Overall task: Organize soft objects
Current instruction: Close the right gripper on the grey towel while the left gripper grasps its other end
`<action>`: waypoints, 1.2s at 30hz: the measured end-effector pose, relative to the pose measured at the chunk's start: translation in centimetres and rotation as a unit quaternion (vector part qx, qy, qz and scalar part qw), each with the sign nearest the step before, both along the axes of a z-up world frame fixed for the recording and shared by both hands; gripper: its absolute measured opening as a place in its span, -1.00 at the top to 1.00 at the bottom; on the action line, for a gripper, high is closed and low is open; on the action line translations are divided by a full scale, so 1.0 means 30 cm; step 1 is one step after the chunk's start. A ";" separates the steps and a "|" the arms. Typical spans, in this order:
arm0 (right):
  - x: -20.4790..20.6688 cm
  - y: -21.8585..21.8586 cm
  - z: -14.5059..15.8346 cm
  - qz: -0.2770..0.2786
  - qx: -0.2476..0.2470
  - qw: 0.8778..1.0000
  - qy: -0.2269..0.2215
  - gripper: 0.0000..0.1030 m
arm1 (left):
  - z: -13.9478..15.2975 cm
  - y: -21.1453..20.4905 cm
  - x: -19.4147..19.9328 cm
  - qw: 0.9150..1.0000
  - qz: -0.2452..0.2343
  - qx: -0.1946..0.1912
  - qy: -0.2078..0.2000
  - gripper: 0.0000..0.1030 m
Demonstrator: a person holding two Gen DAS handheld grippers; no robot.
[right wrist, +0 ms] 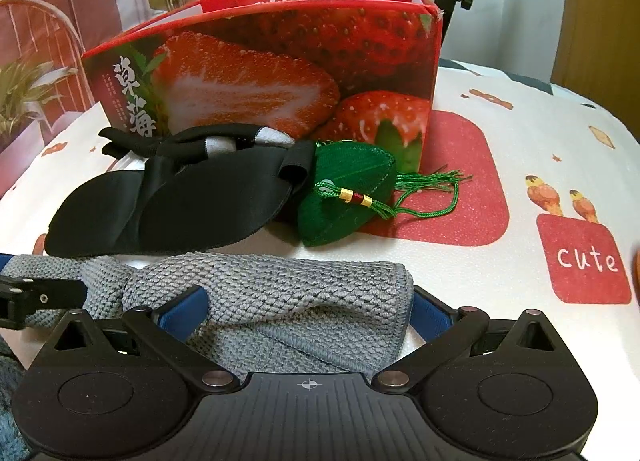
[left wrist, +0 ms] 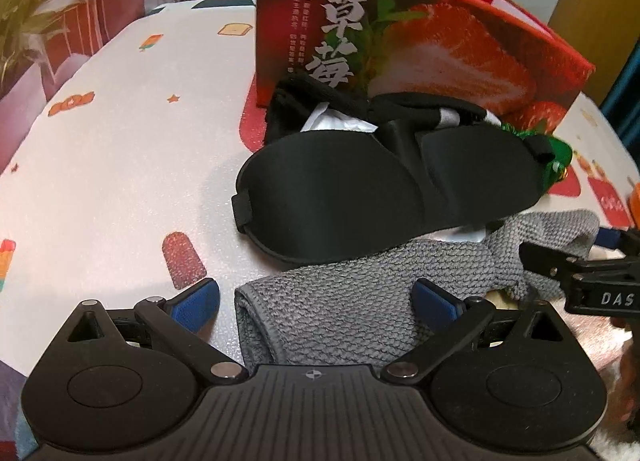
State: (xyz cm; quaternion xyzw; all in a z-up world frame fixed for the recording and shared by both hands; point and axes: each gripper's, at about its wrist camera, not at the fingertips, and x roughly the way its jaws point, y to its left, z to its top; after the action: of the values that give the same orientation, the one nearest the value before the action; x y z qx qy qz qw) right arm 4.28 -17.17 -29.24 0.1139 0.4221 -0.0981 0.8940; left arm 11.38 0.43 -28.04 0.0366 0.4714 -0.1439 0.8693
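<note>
Patterned tablecloth (right wrist: 540,133) under a soft, light grey cloth (right wrist: 280,293) lying near, before mask (right wrist: 168,205), green sachet (right wrist: 348,197) and red box (right wrist: 280,61); limp, best pinched at folded ends, left gripper (left wrist: 316,301) and right gripper (right wrist: 308,309) both wide astride it.

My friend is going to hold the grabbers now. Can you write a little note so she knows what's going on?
Left gripper: open, fingers either side of the grey cloth.
Right gripper: open, astride the same cloth's other end.
Black eye mask and green pouch lie on the table between the cloth and the strawberry box.
Done: nothing visibly put away.
Left: cloth, mask, pouch.
</note>
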 end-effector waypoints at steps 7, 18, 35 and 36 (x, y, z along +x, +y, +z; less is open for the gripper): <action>0.002 -0.003 0.005 0.001 0.004 1.000 0.010 -0.99 | -0.008 -0.020 0.002 1.000 -0.004 0.011 -0.007 -1.00; -0.007 0.023 0.013 0.006 -0.020 0.998 0.054 -0.87 | -0.001 -0.019 -0.011 1.000 -0.005 0.008 -0.011 -0.95; -0.002 0.036 0.014 0.014 -0.016 1.000 0.002 -0.24 | -0.006 -0.036 0.007 0.999 -0.012 -0.009 -0.047 -0.89; -0.004 0.035 0.015 0.014 -0.015 1.000 0.000 -0.15 | -0.007 -0.035 0.010 0.999 -0.012 -0.011 -0.049 -0.89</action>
State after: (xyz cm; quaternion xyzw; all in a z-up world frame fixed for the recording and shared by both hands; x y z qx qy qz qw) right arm 4.17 -16.11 -28.79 0.0944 0.4218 -0.0919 0.8971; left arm 11.67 -0.62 -28.24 0.0395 0.4258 -0.1580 0.8901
